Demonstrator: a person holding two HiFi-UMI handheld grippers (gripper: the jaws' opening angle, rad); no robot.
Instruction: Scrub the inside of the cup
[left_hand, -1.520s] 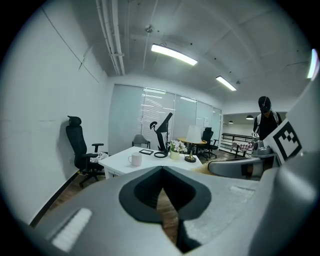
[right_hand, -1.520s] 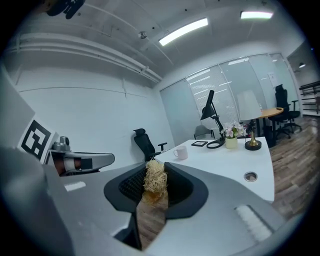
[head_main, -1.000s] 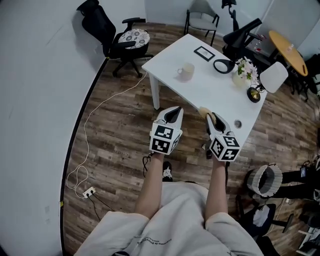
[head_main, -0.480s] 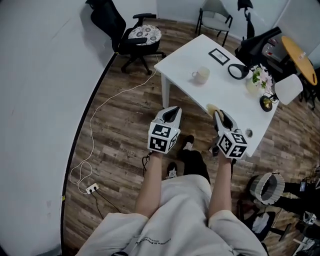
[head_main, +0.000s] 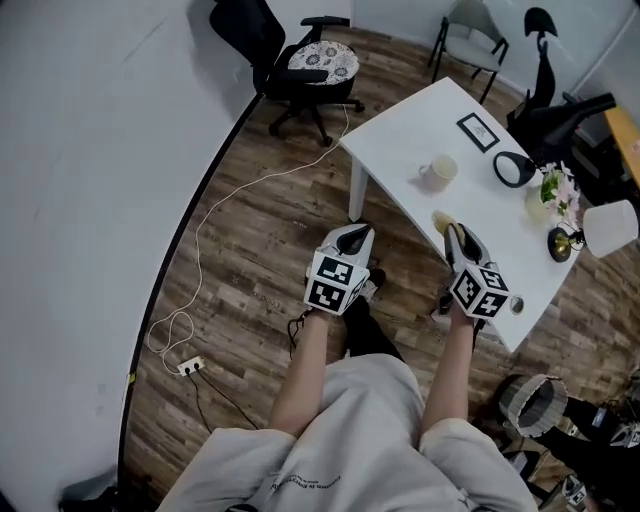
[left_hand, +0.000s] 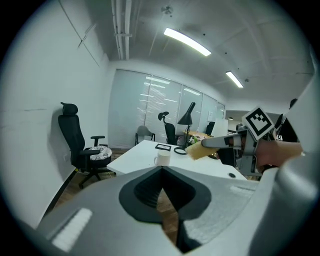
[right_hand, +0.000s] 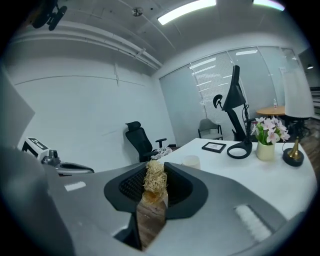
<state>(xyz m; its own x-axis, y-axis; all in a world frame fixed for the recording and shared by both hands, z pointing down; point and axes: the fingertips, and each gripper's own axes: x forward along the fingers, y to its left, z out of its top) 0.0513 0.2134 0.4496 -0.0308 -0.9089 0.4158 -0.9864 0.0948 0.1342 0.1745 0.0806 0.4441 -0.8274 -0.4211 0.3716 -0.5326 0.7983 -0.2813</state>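
A cream cup (head_main: 438, 172) stands on the white table (head_main: 410, 140), well ahead of both grippers. My left gripper (head_main: 357, 233) hangs over the wooden floor short of the table's near edge, jaws shut with nothing between them. My right gripper (head_main: 457, 233) reaches the table's near edge and is shut on a straw-coloured scrubber (head_main: 443, 220). In the left gripper view the cup (left_hand: 161, 159) sits beyond the closed jaws and the scrubber (left_hand: 199, 149) shows at the right. The right gripper view has the scrubber (right_hand: 155, 179) pinched in front of the cup (right_hand: 190, 161).
On the table stand a picture frame (head_main: 478, 130), a black ring-shaped lamp base (head_main: 513, 168), a flower vase (head_main: 548, 195) and a white lamp shade (head_main: 610, 226). A black office chair (head_main: 300, 62) is behind. A white cable and power strip (head_main: 190, 366) lie on the floor.
The person has stepped toward the table, so it and the cup sit nearer and further right in the head view. Both grippers keep their pose, the right still holding the scrubber.
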